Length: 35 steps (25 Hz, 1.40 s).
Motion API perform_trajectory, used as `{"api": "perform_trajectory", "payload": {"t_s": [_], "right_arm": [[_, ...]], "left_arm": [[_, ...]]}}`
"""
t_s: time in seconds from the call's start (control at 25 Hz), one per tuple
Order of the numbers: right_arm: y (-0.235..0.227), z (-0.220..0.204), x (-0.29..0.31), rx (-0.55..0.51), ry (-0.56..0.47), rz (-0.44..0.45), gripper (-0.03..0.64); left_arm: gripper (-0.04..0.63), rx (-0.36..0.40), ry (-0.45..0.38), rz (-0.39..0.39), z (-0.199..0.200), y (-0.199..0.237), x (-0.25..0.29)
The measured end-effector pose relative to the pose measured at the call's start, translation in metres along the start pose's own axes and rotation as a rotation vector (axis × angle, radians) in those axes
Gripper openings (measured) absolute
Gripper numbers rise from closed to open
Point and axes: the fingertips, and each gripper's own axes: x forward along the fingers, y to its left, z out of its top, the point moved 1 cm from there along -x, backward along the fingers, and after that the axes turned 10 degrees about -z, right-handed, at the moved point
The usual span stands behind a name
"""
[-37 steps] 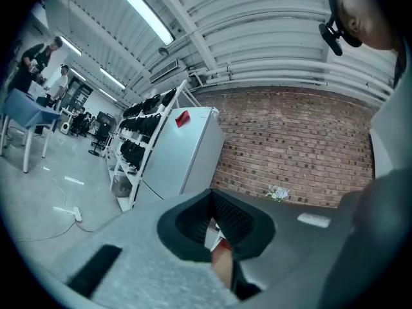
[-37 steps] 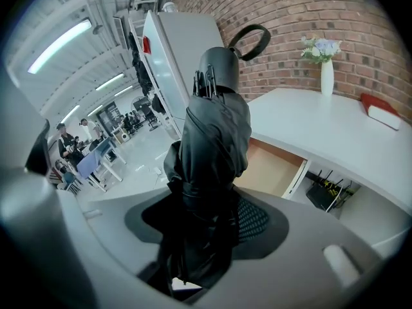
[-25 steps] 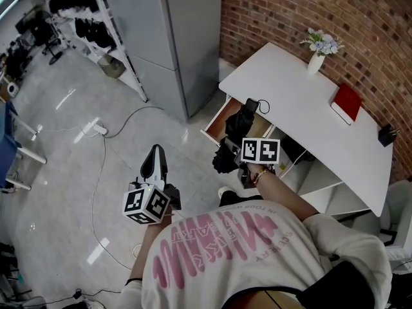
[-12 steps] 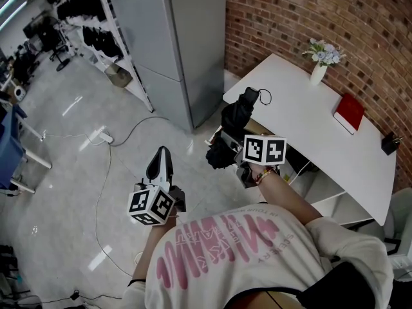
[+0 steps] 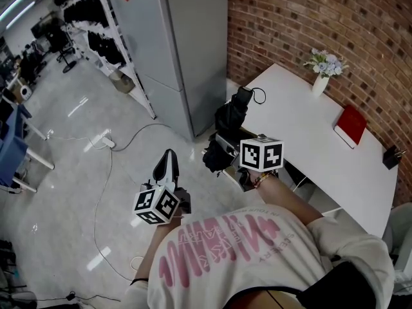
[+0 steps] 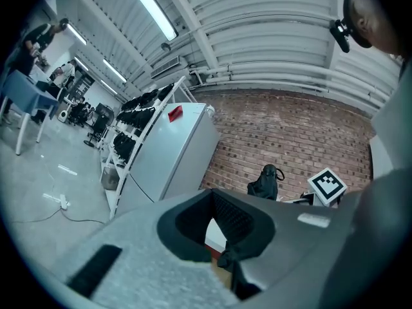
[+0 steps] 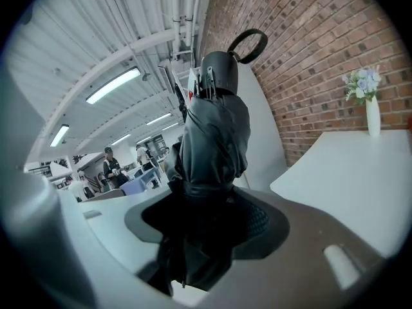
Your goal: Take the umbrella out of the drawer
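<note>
A folded black umbrella (image 5: 228,124) with a loop strap hangs in the air by the left corner of the white table (image 5: 309,127). My right gripper (image 5: 223,148) is shut on its lower half. In the right gripper view the umbrella (image 7: 212,134) rises upright from between the jaws of the right gripper (image 7: 206,217), handle and loop on top. The left gripper (image 5: 170,154) hovers over the floor to the left, apart from the umbrella, its jaws together with nothing in them. In the left gripper view the left gripper (image 6: 212,195) points level toward the umbrella (image 6: 264,182). The drawer is hidden behind the umbrella in the head view.
On the table stand a vase of flowers (image 5: 322,66), a red book (image 5: 349,124) and a small black item (image 5: 391,156). A tall grey cabinet (image 5: 180,44) stands left of the table against the brick wall. A shelf rack (image 5: 96,37) and a floor cable (image 5: 106,172) lie further left.
The right gripper has lifted the umbrella up out of the open drawer to the height of the table's corner. The left gripper has drifted slightly toward the table.
</note>
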Motion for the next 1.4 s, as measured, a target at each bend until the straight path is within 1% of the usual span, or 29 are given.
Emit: {"api": "perform_trajectory", "payload": {"t_s": [0.2,0.36,0.52,0.8,1.12,1.4], "right_arm": [[-0.010,0.014,-0.001,-0.054,-0.007,0.054,0.262],[-0.014,0.019,0.001,-0.104,0.004,0.080,0.262],[-0.022,0.016,0.005,-0.103,0.028,0.102,0.262],[-0.040,0.000,0.008,-0.145,0.071,0.073,0.261],[-0.056,-0.016,0.013,-0.106,0.120,0.067,0.261],[-0.061,-0.027,0.019,-0.129,0.149,0.059,0.261]], "left_arm": [[0.005,0.005,0.003,0.011,-0.007,-0.016,0.023],[0.005,0.013,0.006,0.022,-0.011,-0.025,0.036],[0.005,0.015,0.019,0.031,-0.021,-0.030,0.045],[0.005,0.018,0.042,0.065,-0.035,-0.032,0.047],[0.005,0.000,0.067,0.096,-0.050,-0.029,0.043],[0.005,-0.001,0.061,0.117,-0.049,-0.025,0.039]]}}
